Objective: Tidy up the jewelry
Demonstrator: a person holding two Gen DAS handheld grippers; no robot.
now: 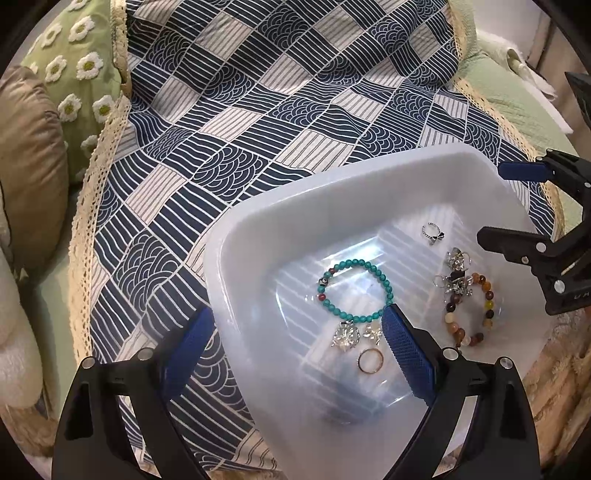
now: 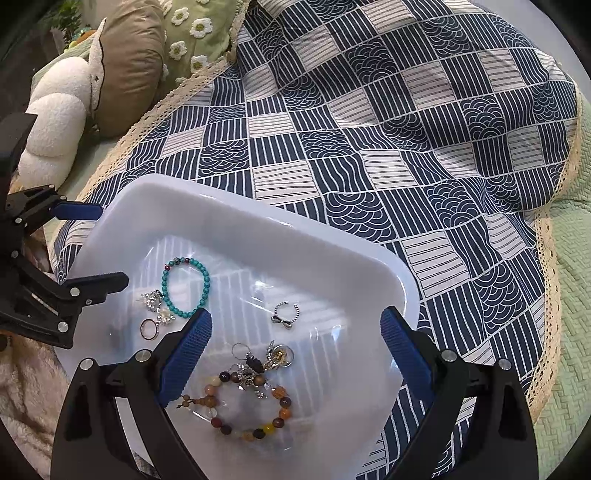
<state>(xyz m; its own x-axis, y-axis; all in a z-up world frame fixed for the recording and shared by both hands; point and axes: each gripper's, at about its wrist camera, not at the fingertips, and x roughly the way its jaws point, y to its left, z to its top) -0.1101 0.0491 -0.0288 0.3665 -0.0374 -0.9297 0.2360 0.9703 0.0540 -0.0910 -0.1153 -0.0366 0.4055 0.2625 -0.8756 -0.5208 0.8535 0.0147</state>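
A translucent white plastic bin (image 1: 369, 173) (image 2: 258, 229) sits on a blue-and-white patterned cloth (image 1: 258, 92) (image 2: 406, 129). Inside lie a turquoise bead bracelet (image 1: 388, 288) (image 2: 205, 280), a brown-and-amber bead bracelet (image 1: 487, 314) (image 2: 284, 410), a gold ring (image 1: 370, 360) (image 2: 149, 328), a silver bow ring (image 1: 433, 232) (image 2: 285, 314), silver charms (image 1: 345, 334) (image 2: 153, 299) and a tangle of small pieces (image 1: 456, 273) (image 2: 258, 360). My left gripper (image 1: 295, 347) is open, straddling the bin's near-left wall. My right gripper (image 2: 295, 347) is open and empty above the bin.
Green daisy-print cushion (image 1: 74, 74) (image 2: 188, 29), a tan cushion (image 1: 29, 155) (image 2: 129, 62) and a white fluffy cushion (image 2: 55, 118) lie at the left. A pale green quilt (image 1: 517, 103) (image 2: 569, 277) borders the cloth's lace edge at the right.
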